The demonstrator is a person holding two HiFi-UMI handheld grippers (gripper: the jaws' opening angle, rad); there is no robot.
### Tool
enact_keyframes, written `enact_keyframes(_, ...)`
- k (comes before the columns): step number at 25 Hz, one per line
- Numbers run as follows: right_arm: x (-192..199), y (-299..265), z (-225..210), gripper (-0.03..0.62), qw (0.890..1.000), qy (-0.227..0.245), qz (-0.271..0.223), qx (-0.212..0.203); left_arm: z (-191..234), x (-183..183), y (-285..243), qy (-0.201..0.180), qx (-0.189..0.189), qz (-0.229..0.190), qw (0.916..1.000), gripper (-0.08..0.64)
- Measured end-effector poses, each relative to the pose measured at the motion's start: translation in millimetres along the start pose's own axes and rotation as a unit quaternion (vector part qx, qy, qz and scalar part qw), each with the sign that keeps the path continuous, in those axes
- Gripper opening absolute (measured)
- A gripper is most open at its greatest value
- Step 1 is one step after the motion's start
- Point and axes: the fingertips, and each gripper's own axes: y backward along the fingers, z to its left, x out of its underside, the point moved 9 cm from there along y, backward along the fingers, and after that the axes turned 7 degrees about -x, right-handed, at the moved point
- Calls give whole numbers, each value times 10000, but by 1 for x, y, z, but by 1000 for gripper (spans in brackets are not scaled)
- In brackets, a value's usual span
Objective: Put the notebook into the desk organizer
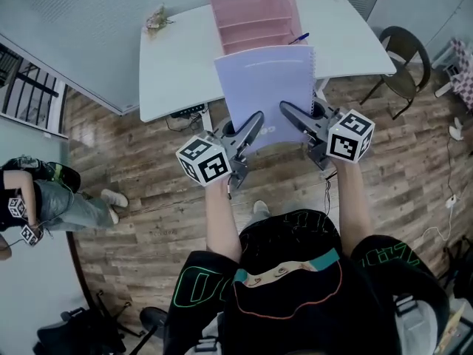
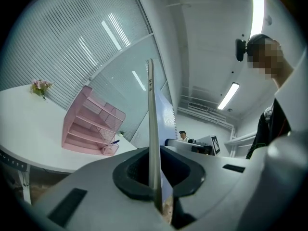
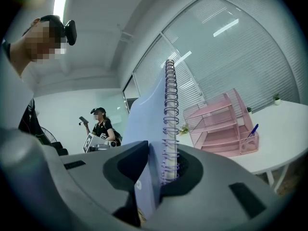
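Observation:
A lavender spiral-bound notebook is held flat in the air between the person and the white table. My left gripper is shut on its near left edge. My right gripper is shut on its near right corner, by the spiral. The pink mesh desk organizer stands on the table just beyond the notebook's far edge. The left gripper view shows the notebook edge-on between the left gripper jaws, organizer ahead left. In the right gripper view the spiral rises from the right gripper; the organizer is ahead right.
A blue pen stands in the organizer's side cup. A small flower pot sits on the table's far left. A dark chair stands right of the table. Another person is at the left on the wooden floor.

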Motion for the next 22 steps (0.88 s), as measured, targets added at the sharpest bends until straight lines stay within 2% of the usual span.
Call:
enact_keyframes(7,-17,-34,-74,67,9995,-116,114,-262,51,-20,-46,158,-226,-32,9996,29)
enact_keyframes(14,-57,-44,-150,67,9979,-215,-18,-606,76,-56,-110,-70,-456,-49,9989,28)
enact_keyframes(22,-107,-38,-195,67,9901,211,-599,-1250,72,-105,-159,-655,-321,-187,9972,28)
